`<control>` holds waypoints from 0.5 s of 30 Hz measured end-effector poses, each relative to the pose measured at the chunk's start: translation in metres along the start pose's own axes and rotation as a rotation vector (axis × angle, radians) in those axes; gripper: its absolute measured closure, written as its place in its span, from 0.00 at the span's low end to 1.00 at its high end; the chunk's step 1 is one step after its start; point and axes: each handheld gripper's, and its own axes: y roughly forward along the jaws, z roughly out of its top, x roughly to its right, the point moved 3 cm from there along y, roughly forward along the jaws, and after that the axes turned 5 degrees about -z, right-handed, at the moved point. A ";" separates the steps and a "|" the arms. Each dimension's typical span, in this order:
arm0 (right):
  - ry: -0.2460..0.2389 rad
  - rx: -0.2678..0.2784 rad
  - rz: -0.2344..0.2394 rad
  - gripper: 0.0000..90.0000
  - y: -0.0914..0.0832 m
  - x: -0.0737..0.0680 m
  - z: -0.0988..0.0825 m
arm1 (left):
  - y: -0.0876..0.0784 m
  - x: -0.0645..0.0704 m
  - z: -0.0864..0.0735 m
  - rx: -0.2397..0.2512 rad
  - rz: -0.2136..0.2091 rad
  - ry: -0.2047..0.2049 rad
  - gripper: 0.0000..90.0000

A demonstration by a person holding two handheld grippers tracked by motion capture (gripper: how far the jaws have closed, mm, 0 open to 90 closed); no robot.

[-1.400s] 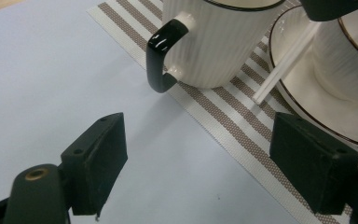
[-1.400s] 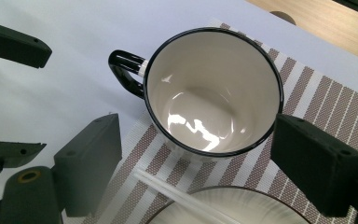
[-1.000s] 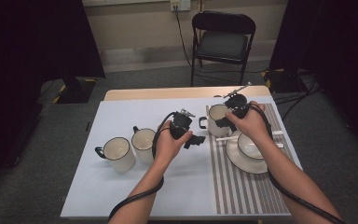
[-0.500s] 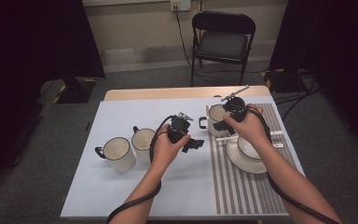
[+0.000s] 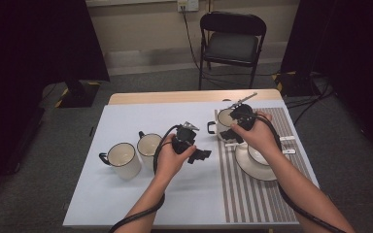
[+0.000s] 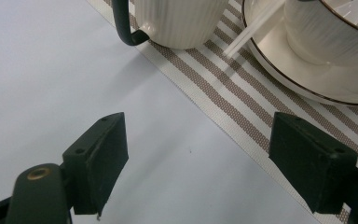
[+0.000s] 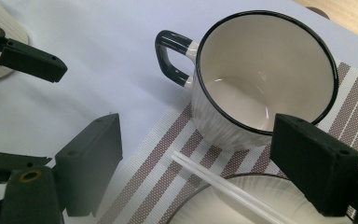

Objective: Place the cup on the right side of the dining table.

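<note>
A cream mug [image 5: 223, 121] with a dark rim and handle stands upright at the near-left corner of the striped placemat [image 5: 252, 199]. Beside it a saucer [image 5: 245, 167] holds a cream cup [image 5: 256, 155], and thin white sticks [image 7: 228, 186] lie across the saucer. My right gripper [image 5: 233, 137] hovers open just above the mug [image 7: 261, 74] and saucer rim [image 7: 205, 200], holding nothing. My left gripper [image 5: 201, 155] is open and empty over the pale mat [image 6: 74, 70], its jaws pointing at the placemat edge [image 6: 242, 116], the mug [image 6: 182, 23] and the saucer [image 6: 303, 84].
Two more cream mugs [image 5: 121, 160] [image 5: 149, 144] stand on the left half of the pale mat. A wooden strip of table [image 5: 175, 97] runs along the far edge. Behind the table stands a black folding chair [image 5: 233, 46].
My left gripper has drifted slightly toward the near side of the table. The right gripper stays almost still beside the mug. Both remain open.
</note>
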 end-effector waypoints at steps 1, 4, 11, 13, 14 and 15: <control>-0.003 0.003 0.001 0.18 0.000 0.000 0.000 | 0.000 0.000 -0.001 0.002 -0.002 0.001 0.21; -0.003 0.003 0.006 0.18 0.000 -0.001 -0.001 | -0.001 0.001 -0.003 -0.003 -0.008 0.002 0.21; -0.006 0.007 0.013 0.18 0.000 -0.003 -0.002 | -0.004 0.001 -0.007 0.003 -0.007 0.001 0.21; -0.006 0.008 0.017 0.18 0.000 -0.004 -0.003 | -0.006 0.001 -0.008 0.003 -0.007 0.003 0.21; -0.006 0.007 0.016 0.18 0.000 -0.004 -0.003 | -0.007 0.001 -0.008 0.002 -0.008 0.005 0.21; -0.009 0.010 0.017 0.18 -0.001 -0.005 -0.003 | -0.007 0.001 -0.009 0.001 -0.008 0.000 0.21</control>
